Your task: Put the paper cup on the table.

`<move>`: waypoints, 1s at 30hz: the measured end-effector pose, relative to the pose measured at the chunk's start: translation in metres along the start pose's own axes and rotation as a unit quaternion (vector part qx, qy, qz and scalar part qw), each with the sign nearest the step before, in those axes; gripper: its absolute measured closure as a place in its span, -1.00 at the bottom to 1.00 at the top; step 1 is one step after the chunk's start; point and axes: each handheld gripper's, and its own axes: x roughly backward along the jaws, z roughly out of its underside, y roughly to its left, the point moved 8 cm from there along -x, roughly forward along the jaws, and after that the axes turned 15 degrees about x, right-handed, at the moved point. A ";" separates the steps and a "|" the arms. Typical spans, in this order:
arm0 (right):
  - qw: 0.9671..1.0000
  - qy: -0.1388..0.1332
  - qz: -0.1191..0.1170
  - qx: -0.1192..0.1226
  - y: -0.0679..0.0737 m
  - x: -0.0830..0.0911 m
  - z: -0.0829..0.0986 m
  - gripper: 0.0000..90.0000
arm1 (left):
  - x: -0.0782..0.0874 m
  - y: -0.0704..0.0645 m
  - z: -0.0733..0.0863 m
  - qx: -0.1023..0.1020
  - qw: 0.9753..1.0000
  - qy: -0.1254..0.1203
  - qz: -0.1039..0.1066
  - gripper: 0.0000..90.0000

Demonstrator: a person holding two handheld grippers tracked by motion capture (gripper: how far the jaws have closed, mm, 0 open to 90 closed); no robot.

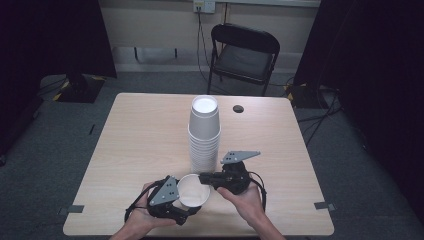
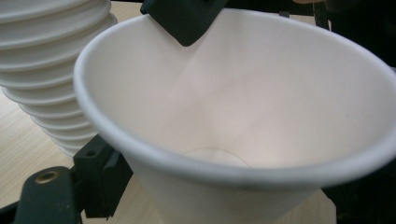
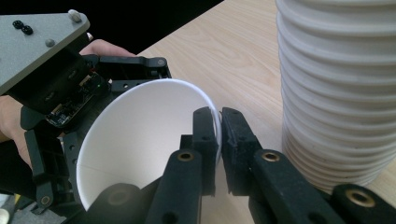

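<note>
At the table's point(image 1: 130, 150) near edge, our left gripper point(image 1: 172, 202) cradles a single paper cup point(image 1: 194, 190) by its body, jaws pressed against its sides, while our right gripper point(image 1: 206, 178) pinches its rim. The stack of cups point(image 1: 204, 135) stands just behind. Next, we judge, comes lifting the cup onto that stack.

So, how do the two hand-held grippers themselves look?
Both are matte black. The left hand-held gripper and the right hand-held gripper each carry a grey three-cornered plate on top and trail a black cable. The right one's jaws show brass-coloured inserts. The left one's open side shows a circuit board with a small green light. No sleeves are visible.
</note>
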 end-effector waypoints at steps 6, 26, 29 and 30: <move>1.000 -0.008 -0.006 0.004 -0.001 -0.001 -0.002 0.87 | -0.001 0.002 0.000 0.008 1.000 -0.001 0.006 -0.66; 0.998 -0.047 0.019 0.022 -0.012 0.022 0.000 0.56 | 0.021 0.027 -0.006 0.068 0.997 -0.041 -0.019 -0.65; 0.998 -0.041 0.032 0.022 -0.018 0.027 0.005 0.50 | 0.025 0.032 -0.007 0.075 0.996 -0.047 -0.026 -0.65; 0.998 -0.040 0.039 0.022 -0.020 0.029 0.007 0.47 | 0.027 0.034 -0.008 0.080 0.995 -0.049 -0.030 -0.65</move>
